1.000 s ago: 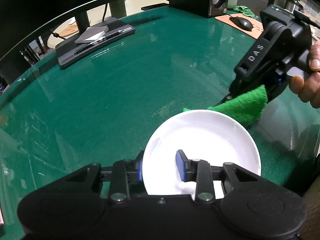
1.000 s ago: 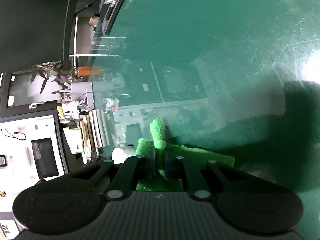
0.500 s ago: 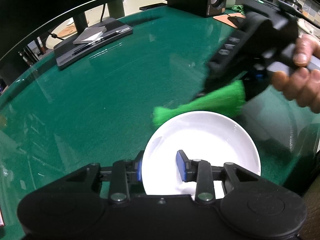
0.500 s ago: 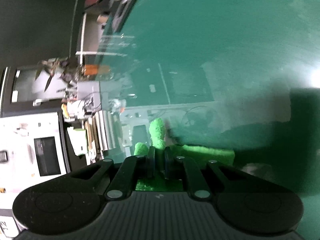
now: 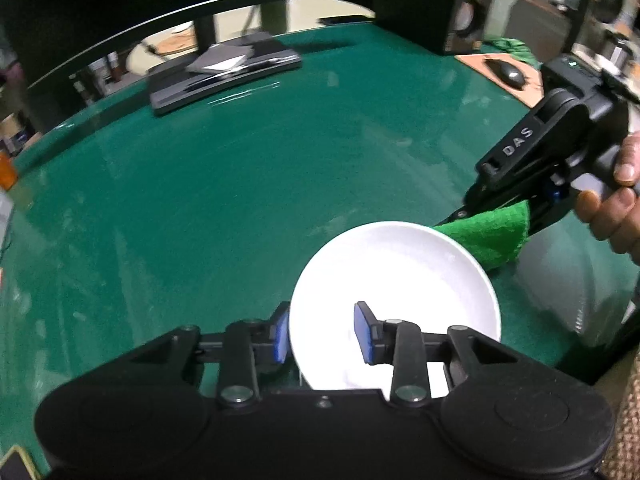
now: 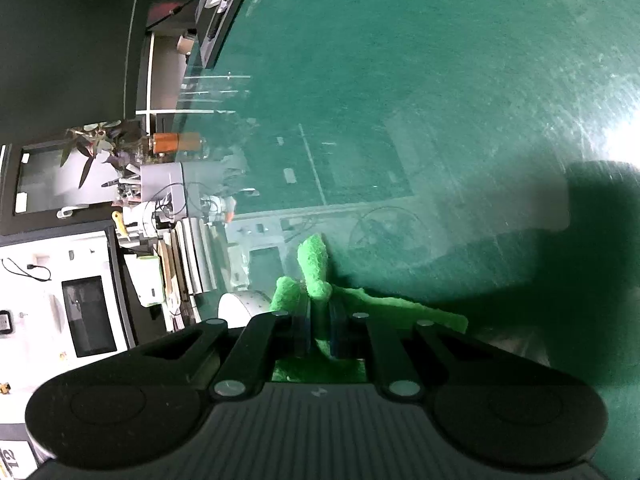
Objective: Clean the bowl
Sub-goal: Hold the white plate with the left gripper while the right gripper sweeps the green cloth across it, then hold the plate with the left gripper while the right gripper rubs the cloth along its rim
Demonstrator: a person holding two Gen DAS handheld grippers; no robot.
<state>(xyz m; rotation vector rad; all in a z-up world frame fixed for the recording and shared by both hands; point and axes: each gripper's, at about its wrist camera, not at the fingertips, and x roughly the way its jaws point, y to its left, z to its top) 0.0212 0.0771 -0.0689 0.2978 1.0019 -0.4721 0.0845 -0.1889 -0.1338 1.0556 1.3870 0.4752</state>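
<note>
On the green table [image 5: 240, 184], the left wrist view alone shows the white bowl [image 5: 400, 276] whole, sitting near the camera with its near rim between the blue pads of the left tool [image 5: 322, 338]; one pad stands outside the wall and the other inside the bowl, and the jaws are closing on that rim, though whether the pads already press on it cannot be told. That same view also shows the right tool [image 5: 460, 216] from outside, held in a person's hand [image 5: 616, 200] at the right, with a green cloth [image 5: 492, 236] hanging from its tip and lying against the bowl's far right rim. Farther back it takes in a dark tray [image 5: 224, 72], a speaker [image 5: 424, 4] and a mouse [image 5: 508, 74] on a brown pad. The right wrist view shows almost none of the bowl, only a small pale curve at the left of its fingers, but it gives the close look at the right tool [image 6: 320, 328]: its jaws are nearly together and clenched on the green cloth [image 6: 316, 268], which bunches up above them and trails off to the right over the table [image 6: 440, 80].
</note>
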